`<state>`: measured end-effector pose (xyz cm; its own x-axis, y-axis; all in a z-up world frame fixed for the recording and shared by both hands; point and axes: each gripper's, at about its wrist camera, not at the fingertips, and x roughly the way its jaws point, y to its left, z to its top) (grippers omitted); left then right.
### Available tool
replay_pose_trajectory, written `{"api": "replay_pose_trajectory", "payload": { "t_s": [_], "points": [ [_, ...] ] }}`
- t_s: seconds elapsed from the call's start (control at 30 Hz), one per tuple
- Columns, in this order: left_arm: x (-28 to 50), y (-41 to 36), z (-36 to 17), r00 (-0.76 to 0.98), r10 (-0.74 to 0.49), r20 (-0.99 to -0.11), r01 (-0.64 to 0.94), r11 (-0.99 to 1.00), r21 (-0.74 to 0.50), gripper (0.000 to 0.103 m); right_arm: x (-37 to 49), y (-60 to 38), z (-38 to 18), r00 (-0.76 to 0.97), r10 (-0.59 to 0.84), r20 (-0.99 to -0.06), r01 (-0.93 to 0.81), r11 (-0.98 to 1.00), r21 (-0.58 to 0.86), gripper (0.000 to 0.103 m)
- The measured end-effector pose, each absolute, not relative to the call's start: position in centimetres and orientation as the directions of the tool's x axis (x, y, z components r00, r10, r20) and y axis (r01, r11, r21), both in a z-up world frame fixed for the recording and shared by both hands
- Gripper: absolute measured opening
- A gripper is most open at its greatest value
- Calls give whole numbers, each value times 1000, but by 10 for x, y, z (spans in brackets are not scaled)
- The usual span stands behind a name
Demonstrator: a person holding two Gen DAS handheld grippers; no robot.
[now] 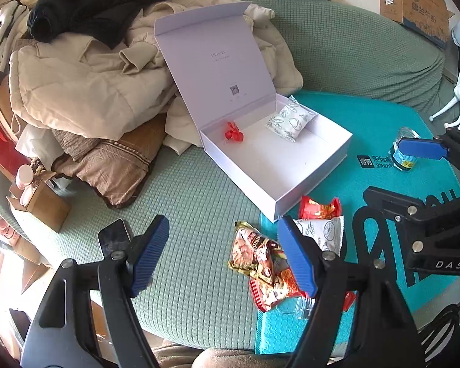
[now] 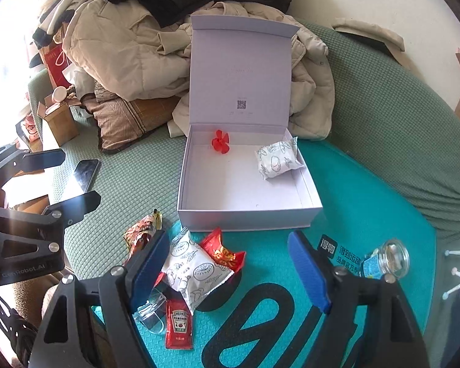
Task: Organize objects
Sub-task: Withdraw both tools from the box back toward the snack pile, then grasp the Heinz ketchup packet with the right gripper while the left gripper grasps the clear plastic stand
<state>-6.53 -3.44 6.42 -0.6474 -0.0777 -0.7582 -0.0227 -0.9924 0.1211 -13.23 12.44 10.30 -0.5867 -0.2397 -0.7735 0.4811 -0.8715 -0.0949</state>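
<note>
An open white box (image 1: 316,171) (image 2: 245,220) stands on a teal mat (image 2: 368,190) and holds a red flower-shaped piece (image 1: 233,132) (image 2: 220,141) and a white patterned packet (image 1: 291,119) (image 2: 276,159). In front of it lie a red packet (image 2: 224,251), a white packet (image 2: 196,270), a brown-gold packet (image 1: 254,251), a ketchup sachet (image 2: 178,325) and a clear lid (image 2: 151,312). My left gripper (image 1: 225,257) hovers open over the brown-gold packet. My right gripper (image 2: 230,271) hovers open over the white packet. A small glass jar (image 1: 406,150) (image 2: 389,259) lies at the right.
A green sofa cover (image 1: 193,202) lies under everything. Piled coats (image 1: 86,82) and a brown cushion (image 1: 116,165) crowd the back left behind the box. A phone (image 1: 115,236) (image 2: 84,171) lies to the left. Cardboard boxes (image 1: 414,3) stand at the far right.
</note>
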Motion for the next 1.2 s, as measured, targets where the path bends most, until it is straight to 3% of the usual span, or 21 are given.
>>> {"api": "replay_pose_trajectory", "payload": {
  "t_s": [0.23, 0.37, 1.2],
  "points": [
    [-53, -32, 31, -600, -50, -799, -33, -996, 86, 72, -113, 129, 77, -579, -224, -784, 485, -868, -110, 81],
    [-46, -32, 15, -564, 20, -825, -45, -999, 7, 72, -100, 131, 63, -559, -234, -796, 495, -864, -95, 81],
    [-3, -22, -57, -477, 71, -876, -53, -997, -52, 72, -62, 135, -20, -400, -278, -873, 573, -820, -1, 81]
  ]
}}
